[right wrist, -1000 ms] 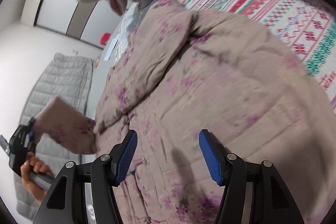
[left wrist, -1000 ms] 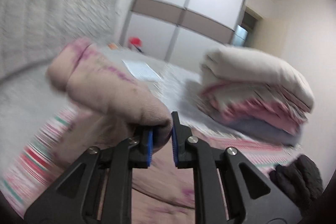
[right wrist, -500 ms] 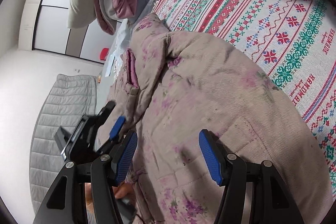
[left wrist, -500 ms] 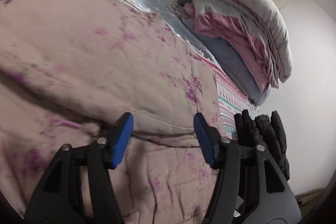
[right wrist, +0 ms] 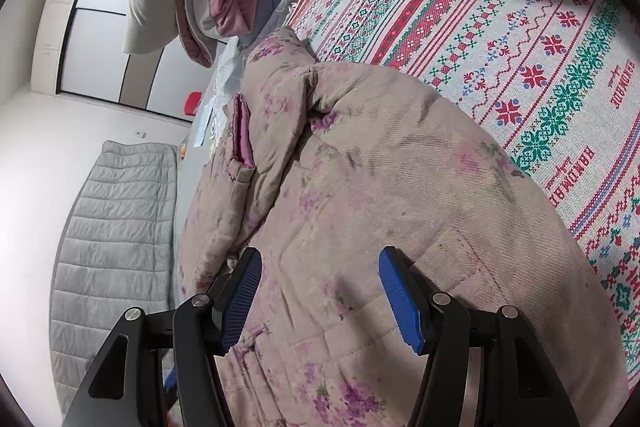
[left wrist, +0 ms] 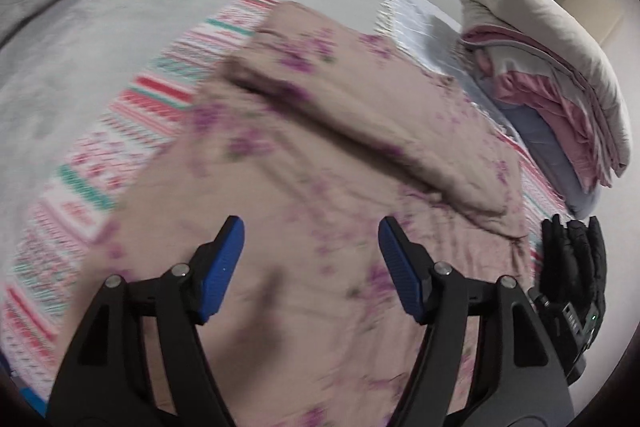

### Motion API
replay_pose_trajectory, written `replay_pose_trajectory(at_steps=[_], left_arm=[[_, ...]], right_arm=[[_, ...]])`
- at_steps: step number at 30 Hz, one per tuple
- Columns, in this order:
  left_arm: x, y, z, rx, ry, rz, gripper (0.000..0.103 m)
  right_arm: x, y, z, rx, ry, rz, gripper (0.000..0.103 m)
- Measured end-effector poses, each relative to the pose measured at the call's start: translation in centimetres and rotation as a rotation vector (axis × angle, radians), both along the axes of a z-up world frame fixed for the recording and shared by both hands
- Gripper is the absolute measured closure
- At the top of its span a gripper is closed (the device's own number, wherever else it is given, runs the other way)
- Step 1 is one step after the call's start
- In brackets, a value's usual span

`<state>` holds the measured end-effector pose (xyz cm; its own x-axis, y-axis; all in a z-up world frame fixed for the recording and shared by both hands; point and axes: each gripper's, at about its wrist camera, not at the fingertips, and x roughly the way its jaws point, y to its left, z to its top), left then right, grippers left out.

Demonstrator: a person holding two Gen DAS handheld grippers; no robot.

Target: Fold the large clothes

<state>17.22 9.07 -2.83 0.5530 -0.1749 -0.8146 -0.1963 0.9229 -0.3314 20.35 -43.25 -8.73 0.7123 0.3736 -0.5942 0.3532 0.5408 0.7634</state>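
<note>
Right wrist alone shows the jacket's [right wrist: 360,187] cuff [right wrist: 242,135]; both grippers' fingers spread wide.

Left gripper [left wrist: 311,267]: black plastic arms w/ triangular cut-outs, silver screws at pivots, ribbed blue pads [left wrist: 222,269] on both fingers. Right gripper [right wrist: 320,301] had same build: matte black frame, silver screw heads, textured blue pads [right wrist: 401,301].

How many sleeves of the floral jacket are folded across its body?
1: a sleeve lies folded diagonally across the floral jacket. The other sleeve isn't visible, possibly hidden underneath.
</note>
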Motion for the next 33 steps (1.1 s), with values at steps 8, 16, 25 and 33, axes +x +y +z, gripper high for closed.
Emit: replay_pose_trajectory(at_steps=[8,16,25,33], left_arm=[[-8.0,9.6,-3.0,0.063,0.062,0.088,0.032],[-12.3,13.7,-7.6,0.051,0.124,0.06,0.032],[-14.6,14.8,-9.3,-0.052,0.088,0.055,0.032],[-15.2,13.2,-9.0,-0.102,0.043,-0.027,0.032]], right_arm=[[-0.2,1.2,1.6,-0.092,-0.011,0.068,0.041],[-8.9,0.3,2.2,-0.321,0.007,0.12,0.041],[-20.5,-3.9,0.7,-0.404,0.04,0.097,0.041],[-22.0,-3.1,-1.8,-0.337,-0.023,0.144,0.041]])
